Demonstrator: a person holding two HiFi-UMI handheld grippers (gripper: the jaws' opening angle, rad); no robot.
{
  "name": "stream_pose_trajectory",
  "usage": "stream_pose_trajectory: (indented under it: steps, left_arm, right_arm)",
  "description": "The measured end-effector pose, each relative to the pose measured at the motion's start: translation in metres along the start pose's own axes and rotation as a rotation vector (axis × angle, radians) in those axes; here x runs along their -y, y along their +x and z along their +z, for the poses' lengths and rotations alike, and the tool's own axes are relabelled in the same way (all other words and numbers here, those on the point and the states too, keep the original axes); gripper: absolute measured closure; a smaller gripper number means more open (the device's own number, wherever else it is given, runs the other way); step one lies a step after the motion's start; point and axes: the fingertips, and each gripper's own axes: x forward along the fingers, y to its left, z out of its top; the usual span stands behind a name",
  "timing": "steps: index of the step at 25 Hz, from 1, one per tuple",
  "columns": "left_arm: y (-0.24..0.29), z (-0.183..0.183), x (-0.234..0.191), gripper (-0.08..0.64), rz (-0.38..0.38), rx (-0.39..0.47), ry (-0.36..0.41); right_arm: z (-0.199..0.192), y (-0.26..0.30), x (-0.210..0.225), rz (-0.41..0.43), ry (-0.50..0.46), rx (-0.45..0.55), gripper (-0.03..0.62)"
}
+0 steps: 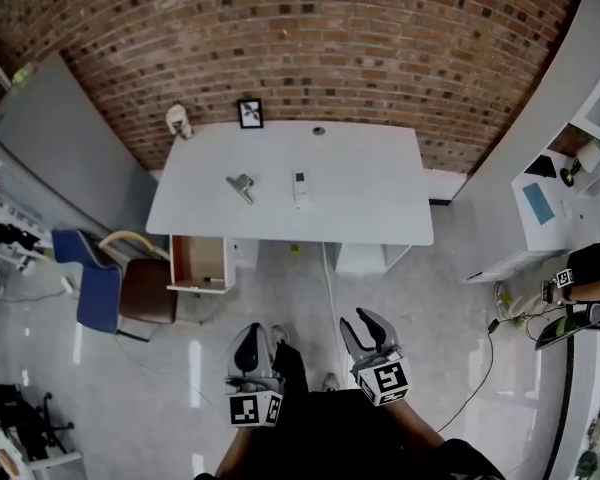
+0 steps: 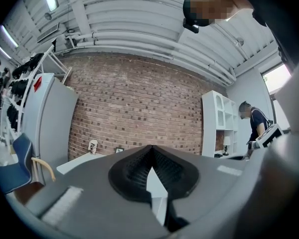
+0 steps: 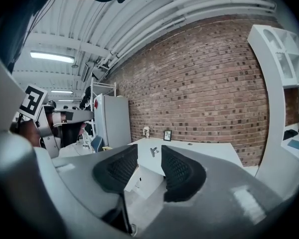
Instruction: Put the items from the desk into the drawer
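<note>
A white desk [image 1: 360,198] stands ahead against the brick wall. On it lie a grey stapler-like item [image 1: 241,186] and a white remote [image 1: 300,186]. At its back edge are a small picture frame [image 1: 250,113], a white figurine [image 1: 178,120] and a small dark disc [image 1: 319,130]. Under the desk's left end an open drawer [image 1: 198,263] sticks out, and it looks empty. My left gripper [image 1: 251,340] is shut on nothing, well short of the desk. My right gripper [image 1: 364,328] is open and empty beside it. In the right gripper view the desk [image 3: 199,151] and the grey item [image 3: 153,151] show beyond the jaws.
A blue chair [image 1: 98,283] and a brown chair [image 1: 148,290] stand left of the drawer. A grey cabinet [image 1: 50,138] is at the left, and white shelves [image 1: 570,178] with a person's arm [image 1: 585,283] beside them are at the right. A cable [image 1: 330,298] runs across the floor below the desk.
</note>
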Motion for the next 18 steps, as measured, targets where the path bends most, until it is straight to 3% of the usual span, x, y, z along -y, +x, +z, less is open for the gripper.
stream_pose_trajectory:
  steps: [9,18]
  left_arm:
    - [0.071,0.017,-0.08,0.541,-0.021,-0.008,-0.009]
    - [0.126,0.031,-0.155,0.541,-0.095,-0.019,-0.032]
  right_arm:
    - [0.026,0.105,-0.003,-0.034,-0.009,-0.037,0.439]
    - [0.048,0.198,-0.011,-0.113,0.011,-0.051,0.439]
